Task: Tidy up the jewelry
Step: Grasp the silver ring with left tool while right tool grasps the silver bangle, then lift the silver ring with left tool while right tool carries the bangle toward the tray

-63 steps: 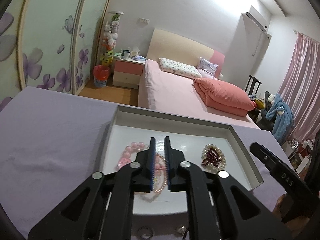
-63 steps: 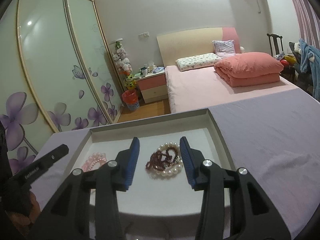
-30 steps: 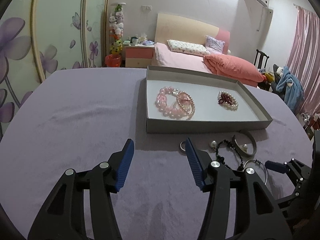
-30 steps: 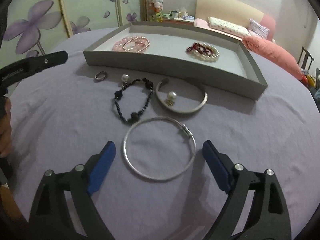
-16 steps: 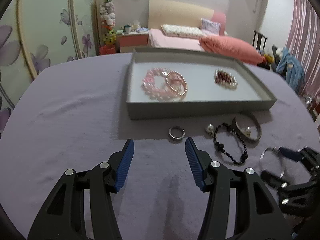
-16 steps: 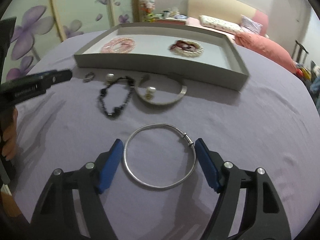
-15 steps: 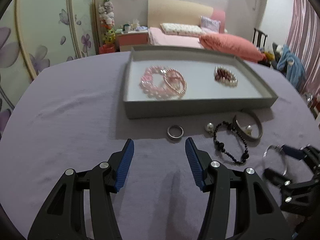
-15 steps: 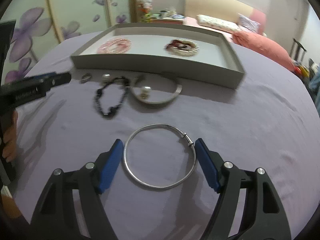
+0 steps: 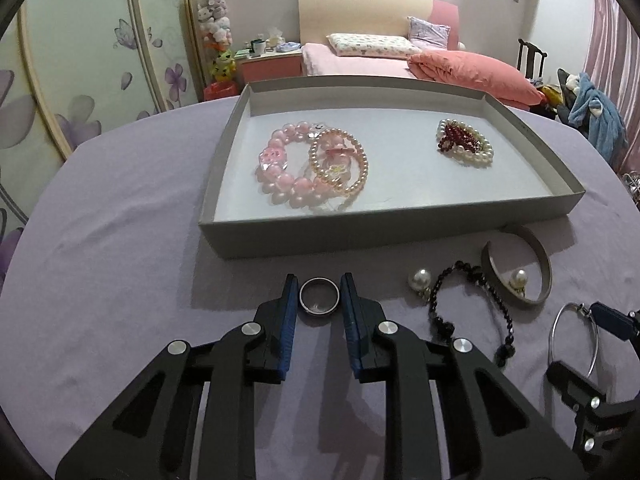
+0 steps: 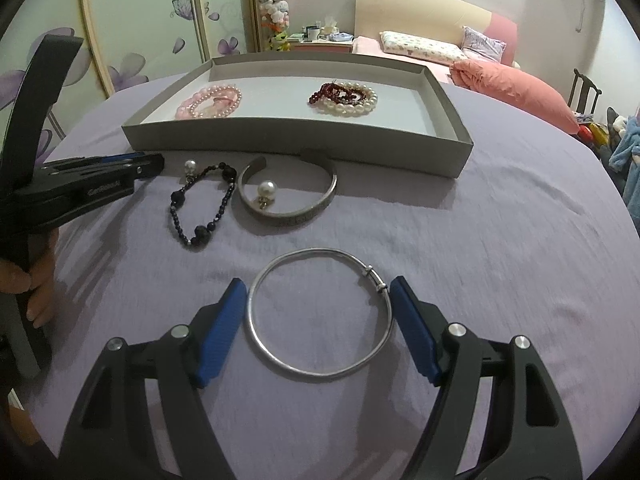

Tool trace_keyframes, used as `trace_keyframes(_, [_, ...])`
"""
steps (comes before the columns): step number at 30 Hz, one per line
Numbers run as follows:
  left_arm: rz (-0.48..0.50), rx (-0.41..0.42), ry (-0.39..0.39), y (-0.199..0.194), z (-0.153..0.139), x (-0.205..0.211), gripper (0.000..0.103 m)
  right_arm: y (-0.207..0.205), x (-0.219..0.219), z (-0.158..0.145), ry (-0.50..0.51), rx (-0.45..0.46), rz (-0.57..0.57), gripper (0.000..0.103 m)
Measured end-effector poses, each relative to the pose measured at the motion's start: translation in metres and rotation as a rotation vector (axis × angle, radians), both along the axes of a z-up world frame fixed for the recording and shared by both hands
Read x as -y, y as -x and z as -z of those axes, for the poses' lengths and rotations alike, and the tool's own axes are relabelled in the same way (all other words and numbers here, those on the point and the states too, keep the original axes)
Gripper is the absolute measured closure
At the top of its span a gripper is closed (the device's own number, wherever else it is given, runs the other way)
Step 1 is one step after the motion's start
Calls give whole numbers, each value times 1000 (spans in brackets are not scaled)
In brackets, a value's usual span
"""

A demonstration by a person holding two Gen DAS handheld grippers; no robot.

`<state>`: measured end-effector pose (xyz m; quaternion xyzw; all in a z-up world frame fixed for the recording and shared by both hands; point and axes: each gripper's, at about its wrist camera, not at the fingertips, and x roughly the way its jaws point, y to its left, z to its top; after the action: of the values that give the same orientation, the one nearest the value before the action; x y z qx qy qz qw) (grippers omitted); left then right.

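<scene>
A grey tray (image 9: pixel 280 236) on the purple table holds pink bead bracelets (image 9: pixel 288 168) and a pearl-and-garnet bracelet (image 9: pixel 464 142). In front of it lie a silver ring (image 9: pixel 319 297), pearl earrings (image 9: pixel 419 280), a black bead bracelet (image 10: pixel 204 208), a silver cuff (image 10: pixel 304 204) and a thin silver bangle (image 10: pixel 320 312). My left gripper (image 9: pixel 319 294) brackets the ring, fingers close on both sides with small gaps. My right gripper (image 10: pixel 318 308) is open wide around the bangle, touching nothing clearly.
The purple tablecloth (image 9: pixel 100 240) covers a round table. A bed with pink bedding (image 9: pixel 460 68), a wardrobe with flower doors (image 9: pixel 80 80) and a nightstand (image 9: pixel 268 64) stand behind. The left gripper shows at the left of the right wrist view (image 10: pixel 104 184).
My left gripper has moved forward and narrowed around the silver ring. My right gripper has stayed around the bangle, still open.
</scene>
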<state>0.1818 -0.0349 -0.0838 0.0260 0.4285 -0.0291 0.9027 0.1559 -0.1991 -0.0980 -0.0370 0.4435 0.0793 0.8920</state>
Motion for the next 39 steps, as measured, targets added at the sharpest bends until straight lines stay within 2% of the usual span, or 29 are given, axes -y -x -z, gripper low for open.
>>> trace_keyframes(8, [26,-2,-13,29,-1,-14,80,0,-1,0,2,5,-3,31])
trace_keyframes(18, [22,-2,-19,33,0,-14,78,0,0,1,2,3,0,27])
trace_keyframes(21, [23,-1,-18,34,0,-15,79,0,0,0,0,5,-1,31])
trace_keyframes(30, [17,1,22,43,-3,-21,80,5,4,0,-21,11,18,32])
trace_keyframes(39, [26,93,73,57,-19,-26,80,14,3,-12,-80,60,24,32])
